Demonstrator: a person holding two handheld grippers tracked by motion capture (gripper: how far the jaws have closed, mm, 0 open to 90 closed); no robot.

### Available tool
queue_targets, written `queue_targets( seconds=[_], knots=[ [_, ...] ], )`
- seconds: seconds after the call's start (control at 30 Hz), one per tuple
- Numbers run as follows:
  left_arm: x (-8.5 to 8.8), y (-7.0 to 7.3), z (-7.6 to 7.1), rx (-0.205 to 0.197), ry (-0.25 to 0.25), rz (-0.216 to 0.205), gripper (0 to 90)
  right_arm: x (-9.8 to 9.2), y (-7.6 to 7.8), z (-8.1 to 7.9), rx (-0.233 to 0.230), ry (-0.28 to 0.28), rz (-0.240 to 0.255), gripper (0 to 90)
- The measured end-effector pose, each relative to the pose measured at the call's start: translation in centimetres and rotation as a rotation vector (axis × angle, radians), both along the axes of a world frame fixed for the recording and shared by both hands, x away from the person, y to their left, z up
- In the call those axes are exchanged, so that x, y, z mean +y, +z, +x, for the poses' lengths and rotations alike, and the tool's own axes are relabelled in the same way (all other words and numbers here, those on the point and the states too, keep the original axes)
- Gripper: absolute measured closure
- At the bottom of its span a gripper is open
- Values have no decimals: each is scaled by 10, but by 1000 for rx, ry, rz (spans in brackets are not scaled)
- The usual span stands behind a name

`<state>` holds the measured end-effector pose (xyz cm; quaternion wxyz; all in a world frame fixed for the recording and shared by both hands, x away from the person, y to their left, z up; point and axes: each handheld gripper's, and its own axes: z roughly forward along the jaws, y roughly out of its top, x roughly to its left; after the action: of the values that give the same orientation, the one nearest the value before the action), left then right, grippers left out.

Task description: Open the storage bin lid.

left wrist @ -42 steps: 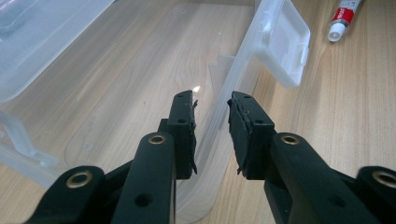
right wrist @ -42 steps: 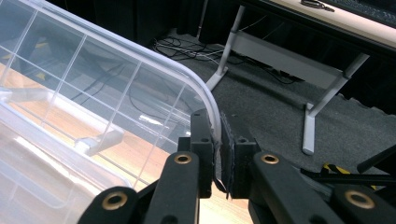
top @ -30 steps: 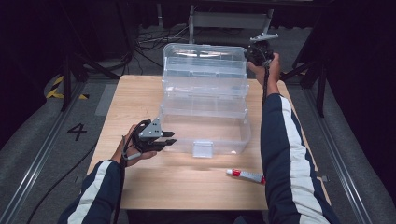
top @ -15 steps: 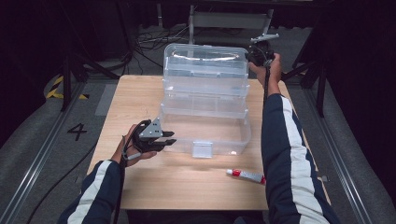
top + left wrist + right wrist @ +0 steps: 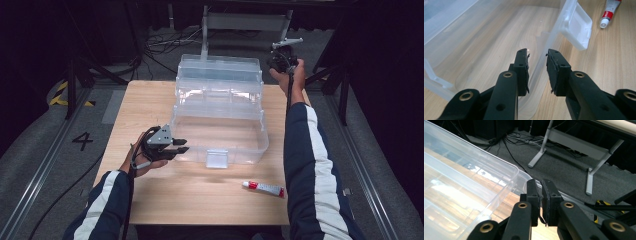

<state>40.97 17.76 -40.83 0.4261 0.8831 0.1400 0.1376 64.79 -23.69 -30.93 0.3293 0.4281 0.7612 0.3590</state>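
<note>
A clear plastic tiered box (image 5: 235,150) stands open in the middle of the wooden table (image 5: 150,100). Its lid (image 5: 220,67) is raised at the back. My left gripper (image 5: 182,146) is at the box's front left corner. In the left gripper view the left gripper (image 5: 536,67) straddles the thin clear wall (image 5: 537,53), and the pads look shut on it. My right gripper (image 5: 274,62) is held high at the lid's far right corner. In the right gripper view the right gripper (image 5: 540,195) has its jaws almost together on the lid's rim (image 5: 520,173).
A red and white tube (image 5: 264,187) lies on the table in front of the box, to the right, and appears as the tube (image 5: 610,10) past the box's white latch (image 5: 576,27). Cables and a metal stand (image 5: 564,142) sit on the floor beyond the far edge.
</note>
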Motion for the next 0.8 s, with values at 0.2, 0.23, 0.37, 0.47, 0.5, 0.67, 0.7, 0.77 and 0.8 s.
queue_targets(
  seconds=[0.2,0.23,0.37,0.47,0.5,0.67,0.7,0.77,0.8],
  knots=[
    [0,0,-1,7,11,-8,709,-4,3,-11,-11,13,13,843],
    [-1,0,-1,9,14,-8,708,-5,3,-13,-10,12,4,849],
    [-2,3,-2,15,15,-1,729,-9,6,-23,-18,22,10,866],
    [-1,3,-1,20,12,-10,733,-12,11,-32,-29,35,13,866],
    [-1,3,-1,21,9,-9,734,-13,12,-35,-33,41,19,866],
    [-1,3,-1,26,9,-10,735,-19,18,-51,-46,53,17,861],
    [-1,3,-1,27,9,-11,735,-21,18,-54,-47,60,20,860],
    [0,3,0,31,8,-16,739,-24,19,-61,-42,69,12,852],
    [1,4,0,33,6,-18,746,-25,19,-65,-35,75,11,849]
  ],
)
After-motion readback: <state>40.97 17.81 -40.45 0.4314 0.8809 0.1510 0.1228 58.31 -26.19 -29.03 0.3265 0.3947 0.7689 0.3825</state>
